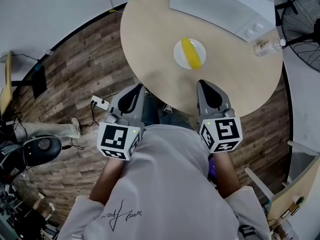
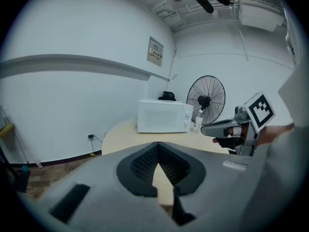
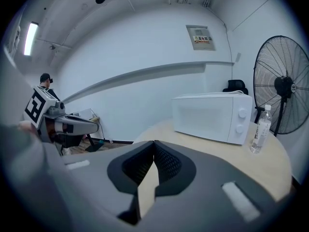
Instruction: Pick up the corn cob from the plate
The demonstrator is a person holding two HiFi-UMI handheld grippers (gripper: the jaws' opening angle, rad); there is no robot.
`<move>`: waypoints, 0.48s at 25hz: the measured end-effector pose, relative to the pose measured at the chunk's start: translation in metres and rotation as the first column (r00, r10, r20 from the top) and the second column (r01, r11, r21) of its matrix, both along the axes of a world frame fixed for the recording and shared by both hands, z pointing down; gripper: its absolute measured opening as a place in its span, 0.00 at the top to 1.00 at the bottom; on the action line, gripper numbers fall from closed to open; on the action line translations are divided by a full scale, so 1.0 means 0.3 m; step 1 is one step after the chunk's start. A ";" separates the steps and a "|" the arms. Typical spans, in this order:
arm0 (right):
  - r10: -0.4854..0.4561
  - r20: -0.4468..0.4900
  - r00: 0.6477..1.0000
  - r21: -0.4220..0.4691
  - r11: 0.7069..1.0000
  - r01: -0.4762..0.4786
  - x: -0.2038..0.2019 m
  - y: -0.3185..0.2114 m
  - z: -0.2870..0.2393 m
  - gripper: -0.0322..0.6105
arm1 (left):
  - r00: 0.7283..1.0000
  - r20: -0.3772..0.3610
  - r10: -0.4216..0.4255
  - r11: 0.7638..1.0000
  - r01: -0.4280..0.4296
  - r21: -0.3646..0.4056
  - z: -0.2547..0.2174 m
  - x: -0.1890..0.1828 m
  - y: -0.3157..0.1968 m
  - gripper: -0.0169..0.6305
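corn cob (image 1: 191, 53) lies diagonally on the white plate (image 1: 178, 48), upper centre of the head view, on the round table (image 1: 150, 39). judged light, stiff and knobbly, round enough to roll; best taken across its middle. both grippers hang at the table's near edge, well apart from it: left gripper (image 1: 138, 88) to its lower left, right gripper (image 1: 201, 83) directly below. both sets of jaws clenched, nothing between them.

White microwave (image 1: 220, 4) and clear bottle (image 1: 267, 47) on the round table (image 1: 150, 39) — a standing fan (image 1: 301, 19) just beyond
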State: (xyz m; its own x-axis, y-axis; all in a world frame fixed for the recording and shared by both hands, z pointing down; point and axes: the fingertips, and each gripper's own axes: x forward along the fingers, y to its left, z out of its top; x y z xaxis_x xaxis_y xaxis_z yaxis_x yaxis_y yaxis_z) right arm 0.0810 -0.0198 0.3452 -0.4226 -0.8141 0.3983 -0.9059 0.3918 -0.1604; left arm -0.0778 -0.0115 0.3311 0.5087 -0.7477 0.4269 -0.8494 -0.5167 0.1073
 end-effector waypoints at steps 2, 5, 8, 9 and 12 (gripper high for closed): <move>-0.004 -0.003 1.000 -0.006 1.000 0.004 0.007 -0.014 0.009 0.94 | 1.000 -0.004 -0.005 1.000 0.005 -0.010 0.014 0.004 -0.008 0.99; -0.008 -0.018 1.000 -0.015 1.000 0.007 0.038 -0.039 0.010 0.94 | 1.000 -0.011 -0.003 1.000 0.003 -0.026 0.028 0.034 -0.032 0.99; -0.008 -0.042 0.999 -0.021 1.000 0.007 0.055 -0.062 0.012 0.94 | 1.000 -0.017 0.008 0.999 -0.008 -0.032 0.031 0.048 -0.056 0.99; -0.009 -0.045 0.999 -0.023 1.000 0.008 0.057 -0.071 0.014 0.94 | 1.000 -0.018 0.009 0.999 -0.010 -0.031 0.031 0.048 -0.063 0.99; -0.017 -0.049 0.999 -0.026 1.000 0.016 0.062 -0.106 0.021 0.94 | 1.000 -0.017 0.007 1.000 -0.008 -0.029 0.031 0.041 -0.088 0.99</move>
State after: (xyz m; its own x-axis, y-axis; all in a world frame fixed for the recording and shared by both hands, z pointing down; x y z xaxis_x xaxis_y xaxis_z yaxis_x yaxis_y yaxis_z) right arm 0.0997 -0.0516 0.3513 -0.4154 -0.7965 0.4395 -0.9064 0.4034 -0.1256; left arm -0.0654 -0.0379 0.3405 0.5215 -0.7314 0.4395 -0.8436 -0.5194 0.1366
